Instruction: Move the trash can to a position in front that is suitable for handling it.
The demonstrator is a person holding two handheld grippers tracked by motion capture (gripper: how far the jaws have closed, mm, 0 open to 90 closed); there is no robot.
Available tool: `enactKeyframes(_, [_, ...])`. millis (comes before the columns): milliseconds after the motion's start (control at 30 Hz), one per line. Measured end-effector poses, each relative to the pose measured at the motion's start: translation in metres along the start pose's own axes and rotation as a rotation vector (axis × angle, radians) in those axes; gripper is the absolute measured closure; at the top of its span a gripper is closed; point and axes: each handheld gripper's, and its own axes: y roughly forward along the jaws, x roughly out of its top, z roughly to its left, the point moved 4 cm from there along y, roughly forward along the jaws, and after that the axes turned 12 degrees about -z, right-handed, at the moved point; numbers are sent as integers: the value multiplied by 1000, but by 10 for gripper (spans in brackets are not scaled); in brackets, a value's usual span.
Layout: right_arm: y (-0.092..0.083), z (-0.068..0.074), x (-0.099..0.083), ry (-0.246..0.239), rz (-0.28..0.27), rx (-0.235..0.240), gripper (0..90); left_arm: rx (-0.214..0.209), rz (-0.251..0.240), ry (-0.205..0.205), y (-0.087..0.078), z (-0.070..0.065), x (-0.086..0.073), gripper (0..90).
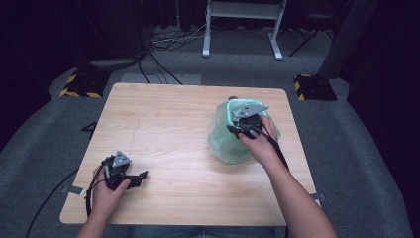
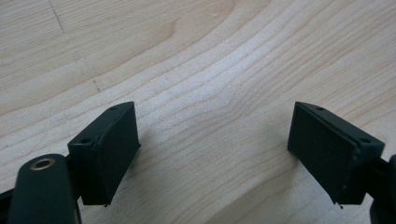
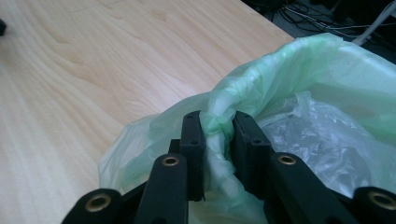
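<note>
A pale green plastic bag (image 1: 224, 145) stands on the right half of the wooden table (image 1: 168, 114), its mouth open upward. My right gripper (image 1: 235, 130) is shut on the bag's near rim. In the right gripper view the bunched green film of the bag (image 3: 327, 60) is pinched between the two black pads of the right gripper (image 3: 218, 128), and crumpled clear plastic (image 3: 317, 135) lies inside it. My left gripper (image 1: 140, 177) rests near the table's front left, held by a hand. In its own view the left gripper (image 2: 215, 144) stands open over bare wood.
The table's right edge runs close behind the bag. On the grey carpet beyond the far edge stand a white metal frame (image 1: 242, 29), loose cables (image 1: 168, 42) and two yellow-and-black striped blocks (image 1: 79, 84).
</note>
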Motion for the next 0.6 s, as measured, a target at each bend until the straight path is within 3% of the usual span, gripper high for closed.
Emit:
enactKeyframes(200, [-3, 24, 3, -7, 2, 37, 760, -1, 0, -1, 0, 0, 0, 163])
enactKeyframes(233, [-4, 36, 5, -24, 4, 56, 760, -1, 1, 0, 0, 0, 0, 162])
enactKeyframes(500, [-4, 77, 12, -50, 1, 137, 751, -6, 4, -4, 1, -1, 0, 153])
enactKeyframes(600, [-4, 86, 16, -37, -53, 163, 545, -4, 5, -1, 2, -1, 1, 150])
